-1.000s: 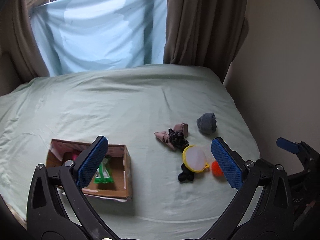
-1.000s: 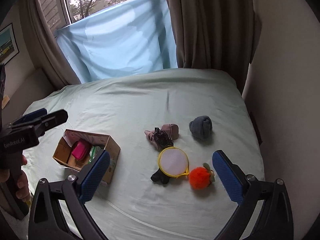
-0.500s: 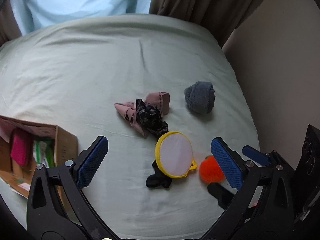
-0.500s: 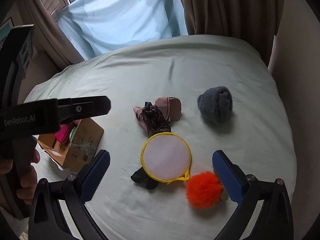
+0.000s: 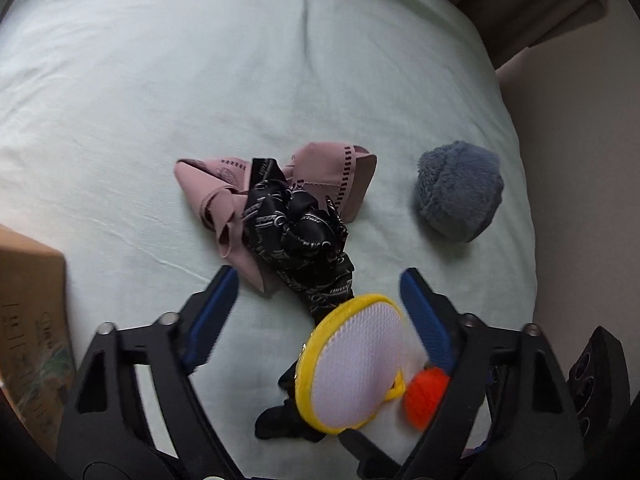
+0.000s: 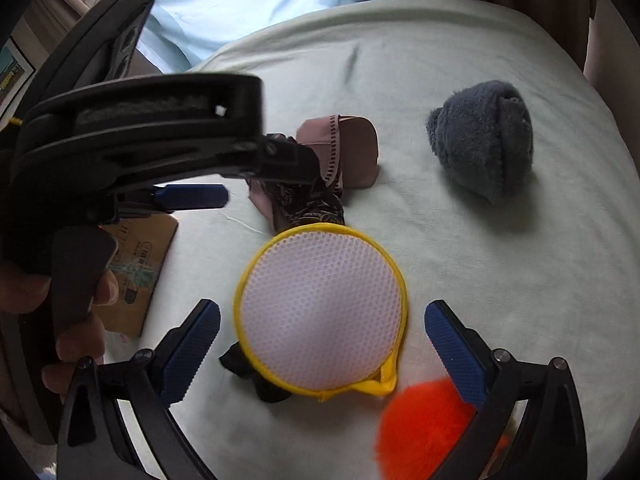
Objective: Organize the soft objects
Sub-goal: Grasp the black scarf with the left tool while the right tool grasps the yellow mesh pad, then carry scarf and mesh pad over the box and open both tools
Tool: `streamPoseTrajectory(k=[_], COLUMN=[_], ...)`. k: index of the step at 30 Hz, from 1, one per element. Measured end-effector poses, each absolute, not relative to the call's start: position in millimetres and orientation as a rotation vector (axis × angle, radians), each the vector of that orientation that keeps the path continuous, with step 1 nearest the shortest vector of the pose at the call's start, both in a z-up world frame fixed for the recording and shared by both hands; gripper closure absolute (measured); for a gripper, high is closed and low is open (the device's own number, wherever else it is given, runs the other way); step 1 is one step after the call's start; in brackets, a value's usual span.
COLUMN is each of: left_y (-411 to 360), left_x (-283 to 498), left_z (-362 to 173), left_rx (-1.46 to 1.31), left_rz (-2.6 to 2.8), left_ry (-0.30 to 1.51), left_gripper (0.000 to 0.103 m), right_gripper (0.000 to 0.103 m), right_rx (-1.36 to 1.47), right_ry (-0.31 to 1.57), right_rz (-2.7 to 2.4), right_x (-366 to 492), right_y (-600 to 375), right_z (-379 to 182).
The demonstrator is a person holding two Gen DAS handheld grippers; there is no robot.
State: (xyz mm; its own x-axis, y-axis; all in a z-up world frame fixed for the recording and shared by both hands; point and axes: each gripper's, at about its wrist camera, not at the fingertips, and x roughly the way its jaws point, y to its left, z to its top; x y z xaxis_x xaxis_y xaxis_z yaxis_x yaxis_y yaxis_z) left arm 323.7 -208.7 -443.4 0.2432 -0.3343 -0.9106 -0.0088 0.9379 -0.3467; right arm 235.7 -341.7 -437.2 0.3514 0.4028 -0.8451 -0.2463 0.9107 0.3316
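Both jaws stand spread and empty. Between the right gripper (image 6: 320,340) jaws lies the yellow-rimmed mesh pouch (image 6: 322,312) on the bed (image 6: 480,280); the left gripper (image 5: 320,308) crowds it too — likely collision, or snagging the black scarf (image 5: 296,236) just beyond.

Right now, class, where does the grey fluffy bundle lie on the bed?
In both wrist views the grey fluffy bundle lies alone on the bed's right side, right of the pink cloth.

Black plastic gripper frames, blue ribbed pads (image 6: 454,354), silver screws
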Motion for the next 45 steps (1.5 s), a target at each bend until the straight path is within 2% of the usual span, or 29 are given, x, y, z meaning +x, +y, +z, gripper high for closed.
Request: streamPoseTrajectory(k=[4,6,8,13,19,23,28,36,45], left_y=[-215.2,-215.1,-216.5,-220.9,-226.9,-223.4,-218.1,-210.7,-197.4], left_x=[332.6,336.1,337.8,344.4,355.1,357.5,357.0,351.4,337.6], left_z=[-461.9,-470.7,-478.5,-492.0,-497.9,-500.7,-500.2,-488.9,-453.2], left_rx=[-0.311,-0.320,-0.315,-0.310,-0.297,-0.308,-0.316,-0.284,-0.287], left_rz=[-0.221,-0.222,-0.227,-0.244,-0.262,-0.264,-0.265,-0.265,-0.272], left_ry=[1.340,1.349,1.364,1.378,1.372,1.374,1.374,1.355,1.290], left_gripper=[0.033,0.039,0.050,0.051,0.058,0.060,0.066,0.073,0.073], right_gripper=[0.001,0.001,0.001,0.001,0.004,0.010,0.022,0.058,0.060], right_rx=[0.166,0.168,0.168,0.151,0.139,0.121,0.060,0.033,0.078], right_ry=[1.146,1.151,1.155,1.156,1.163,1.163,1.160,1.165,1.107], right_rz=[0.415,0.414,0.426,0.462,0.472,0.480,0.496,0.469,0.441], right_x=[240.3,241.7,242.1,238.9,241.0,242.6,237.9,228.2,218.1], right_y=[-343.6,-345.3,-345.6,-340.4,-336.9,-333.7,-324.7,-314.8,-319.0], right_z=[-445.3,-449.8,-453.4,-460.3,-467.1,-469.0,-467.6,-461.0,-430.5])
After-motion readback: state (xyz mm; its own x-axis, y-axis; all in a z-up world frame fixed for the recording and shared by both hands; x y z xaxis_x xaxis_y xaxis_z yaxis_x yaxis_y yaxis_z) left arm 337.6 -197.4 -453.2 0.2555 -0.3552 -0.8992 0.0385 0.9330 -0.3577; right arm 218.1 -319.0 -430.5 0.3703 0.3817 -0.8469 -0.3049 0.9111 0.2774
